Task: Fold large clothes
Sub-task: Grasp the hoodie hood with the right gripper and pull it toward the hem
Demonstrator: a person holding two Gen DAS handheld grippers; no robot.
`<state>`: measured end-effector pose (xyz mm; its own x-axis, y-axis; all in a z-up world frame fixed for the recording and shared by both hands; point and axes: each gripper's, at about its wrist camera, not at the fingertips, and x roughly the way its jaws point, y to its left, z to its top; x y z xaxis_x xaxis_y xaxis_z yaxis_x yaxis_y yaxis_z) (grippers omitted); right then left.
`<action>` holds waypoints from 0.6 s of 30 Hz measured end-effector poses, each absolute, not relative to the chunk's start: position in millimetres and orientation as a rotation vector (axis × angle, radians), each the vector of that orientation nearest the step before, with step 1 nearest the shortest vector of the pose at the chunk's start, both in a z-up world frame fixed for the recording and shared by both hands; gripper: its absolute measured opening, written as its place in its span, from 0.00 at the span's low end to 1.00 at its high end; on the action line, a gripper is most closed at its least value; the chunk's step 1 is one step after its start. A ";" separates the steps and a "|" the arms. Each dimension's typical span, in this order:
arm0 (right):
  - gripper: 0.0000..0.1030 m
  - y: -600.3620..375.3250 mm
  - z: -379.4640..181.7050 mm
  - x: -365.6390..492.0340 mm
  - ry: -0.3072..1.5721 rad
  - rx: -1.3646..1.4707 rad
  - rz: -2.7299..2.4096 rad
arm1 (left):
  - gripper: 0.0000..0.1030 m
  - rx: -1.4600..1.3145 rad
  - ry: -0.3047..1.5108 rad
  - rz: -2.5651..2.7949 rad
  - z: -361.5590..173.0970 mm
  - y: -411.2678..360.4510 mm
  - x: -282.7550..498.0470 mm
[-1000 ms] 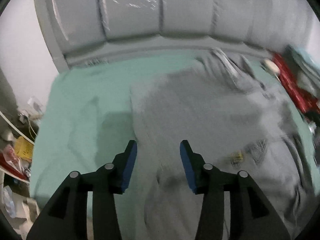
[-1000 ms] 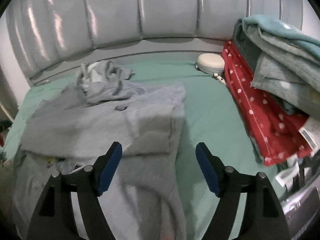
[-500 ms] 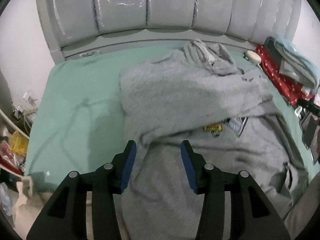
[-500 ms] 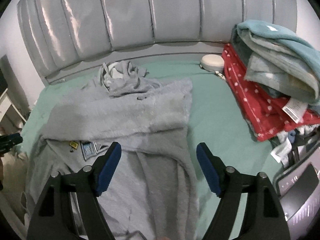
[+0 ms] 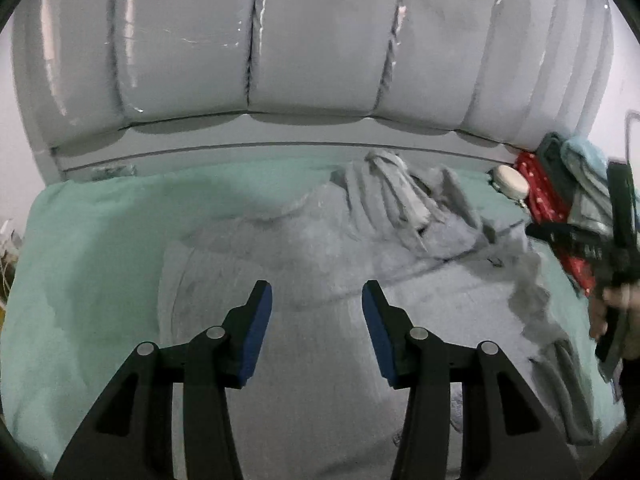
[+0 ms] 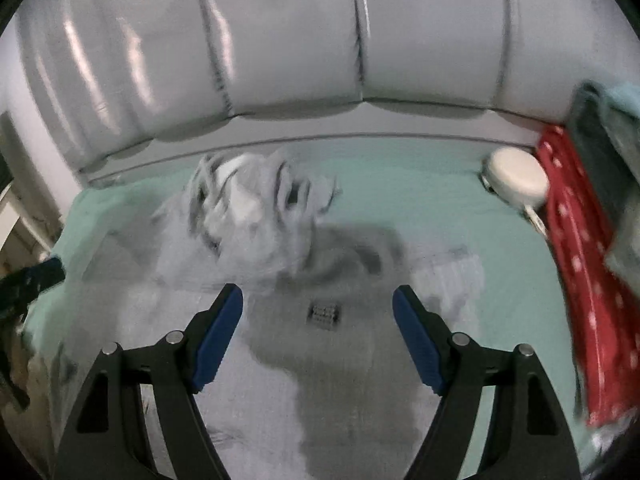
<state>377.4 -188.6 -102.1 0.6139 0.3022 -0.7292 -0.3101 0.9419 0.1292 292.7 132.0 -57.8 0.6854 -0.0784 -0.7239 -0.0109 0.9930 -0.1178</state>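
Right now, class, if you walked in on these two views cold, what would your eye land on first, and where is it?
First the big grey hoodie spread over the middle of the mint-green bed sheet, its hood bunched up toward the padded grey headboard. Then the red spotted fabric along the right edge, beside a round white case. Both the left gripper and the right gripper are open above the hoodie, holding nothing.

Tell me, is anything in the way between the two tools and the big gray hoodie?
No, nothing visible is. The left tool and right tool are both open right over the gray hoodie on the green bed sheet. The red dotted cloth lies off to the side.
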 end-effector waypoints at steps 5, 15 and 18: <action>0.75 -166.4 -101.4 444.8 0.866 0.011 0.358 | 0.48 -0.173 0.850 0.073 -72.7 165.9 312.3; 0.75 -130.8 -145.6 523.3 1.020 0.063 0.368 | 0.49 -0.258 0.899 0.146 -90.3 210.0 320.9; 0.75 -126.5 -162.2 528.3 1.069 0.091 0.389 | 0.49 -0.272 0.927 0.142 -100.1 207.4 322.5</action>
<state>528.3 -126.5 -162.2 0.4198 0.3539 -0.8358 -0.2666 0.9283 0.2592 322.5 207.4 -100.1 0.5942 0.0047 -0.8043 -0.2371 0.9566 -0.1696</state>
